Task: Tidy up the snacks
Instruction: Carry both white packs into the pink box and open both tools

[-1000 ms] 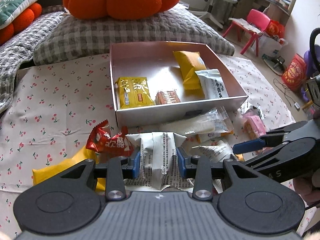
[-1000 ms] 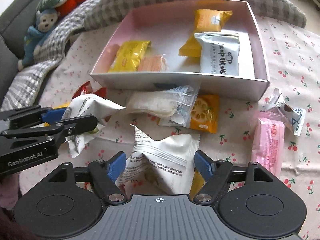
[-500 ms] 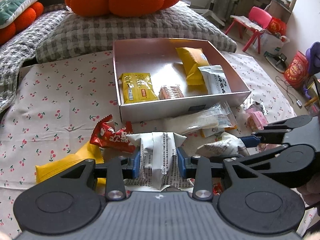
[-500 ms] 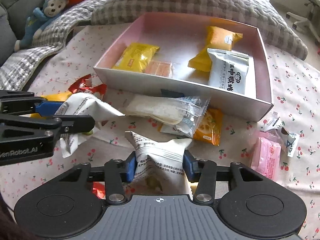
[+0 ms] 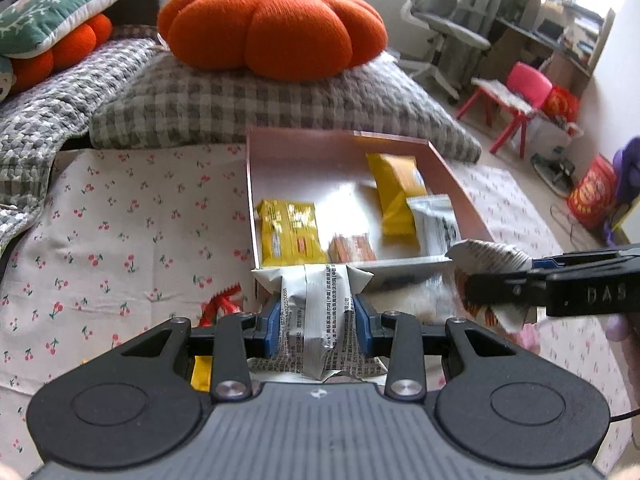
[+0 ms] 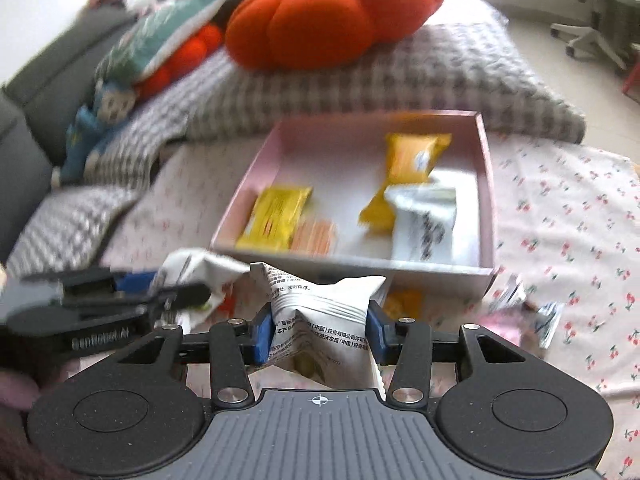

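Note:
My left gripper (image 5: 318,322) is shut on a white snack packet with black print (image 5: 316,296), held just in front of the pink box (image 5: 456,184). My right gripper (image 6: 320,330) is shut on a second white packet (image 6: 324,300), lifted off the cloth near the box's front wall (image 6: 440,276). Each gripper shows side-on in the other's view: the right gripper (image 5: 520,276) at the right, the left gripper (image 6: 160,290) at the left. Inside the box lie a yellow packet (image 5: 288,232), an orange packet (image 5: 396,192), a white packet (image 5: 436,224) and a small biscuit pack (image 5: 352,246).
Loose snacks lie on the cherry-print cloth (image 5: 120,220): a red wrapper (image 5: 224,300), an orange pack (image 6: 404,300) and pink and silver packs (image 6: 520,316). Behind the box sit a checked grey pillow (image 5: 240,100) and an orange pumpkin cushion (image 5: 272,24). A red chair (image 5: 520,96) stands far right.
The right gripper closed on the white packet on the cloth and lifted it up toward the box. The left gripper kept its packet and tilted up a little.

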Action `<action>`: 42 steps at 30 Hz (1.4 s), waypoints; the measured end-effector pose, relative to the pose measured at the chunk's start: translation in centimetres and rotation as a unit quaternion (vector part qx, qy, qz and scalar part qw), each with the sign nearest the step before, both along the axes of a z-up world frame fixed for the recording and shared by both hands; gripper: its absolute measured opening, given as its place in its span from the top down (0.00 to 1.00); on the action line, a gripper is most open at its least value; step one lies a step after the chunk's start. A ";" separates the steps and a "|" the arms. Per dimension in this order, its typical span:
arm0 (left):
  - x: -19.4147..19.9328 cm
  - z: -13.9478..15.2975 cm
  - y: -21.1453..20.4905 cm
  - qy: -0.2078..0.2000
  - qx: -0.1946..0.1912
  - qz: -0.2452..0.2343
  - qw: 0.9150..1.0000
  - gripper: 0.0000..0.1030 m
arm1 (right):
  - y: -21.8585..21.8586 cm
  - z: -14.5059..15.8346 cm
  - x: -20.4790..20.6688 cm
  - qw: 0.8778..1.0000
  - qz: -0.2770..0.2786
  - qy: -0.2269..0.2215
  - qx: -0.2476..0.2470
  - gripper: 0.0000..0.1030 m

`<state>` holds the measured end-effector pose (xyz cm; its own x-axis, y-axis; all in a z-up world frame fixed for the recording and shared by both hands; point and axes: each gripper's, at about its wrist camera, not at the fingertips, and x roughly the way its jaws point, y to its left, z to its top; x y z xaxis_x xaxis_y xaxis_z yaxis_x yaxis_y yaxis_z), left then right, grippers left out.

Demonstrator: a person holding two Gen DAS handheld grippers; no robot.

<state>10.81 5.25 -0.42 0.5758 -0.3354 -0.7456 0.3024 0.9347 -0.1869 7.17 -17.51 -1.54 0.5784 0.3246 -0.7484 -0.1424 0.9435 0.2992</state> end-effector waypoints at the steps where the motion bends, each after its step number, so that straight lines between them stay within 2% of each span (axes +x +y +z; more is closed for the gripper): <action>1: 0.2 0.1 -0.1 -0.005 -0.004 0.003 1.000 0.68 | -0.3 0.1 0.3 1.000 -0.007 -0.003 0.005 0.56; 11: 3.5 -0.8 -2.2 -0.044 -0.027 0.025 0.998 0.67 | -2.2 -0.6 4.3 0.996 -0.065 -0.020 0.058 0.56; 22: 6.0 -2.9 -4.3 -0.069 -0.063 0.069 0.993 0.67 | -3.2 -0.6 8.1 0.983 -0.103 -0.067 0.138 0.56; 28: 6.1 -4.1 -5.5 -0.086 -0.028 0.051 0.995 0.67 | -3.0 -2.3 9.9 0.982 -0.116 -0.059 0.137 0.55; 33: 6.2 -4.0 -5.1 -0.088 -0.043 0.058 0.993 0.67 | -3.4 -3.7 10.7 0.980 -0.132 -0.050 0.138 0.55; 35: 6.2 -4.1 -5.0 -0.091 -0.038 0.062 0.993 0.67 | -3.4 -4.0 10.9 0.980 -0.136 -0.050 0.137 0.55; 42: 6.5 -4.2 -4.8 -0.104 -0.045 0.077 0.991 0.67 | -3.4 -3.9 11.0 0.979 -0.139 -0.065 0.137 0.55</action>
<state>17.30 0.48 -4.65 0.7639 -0.2901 -0.5764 0.1975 0.9555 -0.2192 18.19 -20.88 -5.44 0.7577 0.3196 -0.5690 0.0538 0.8383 0.5425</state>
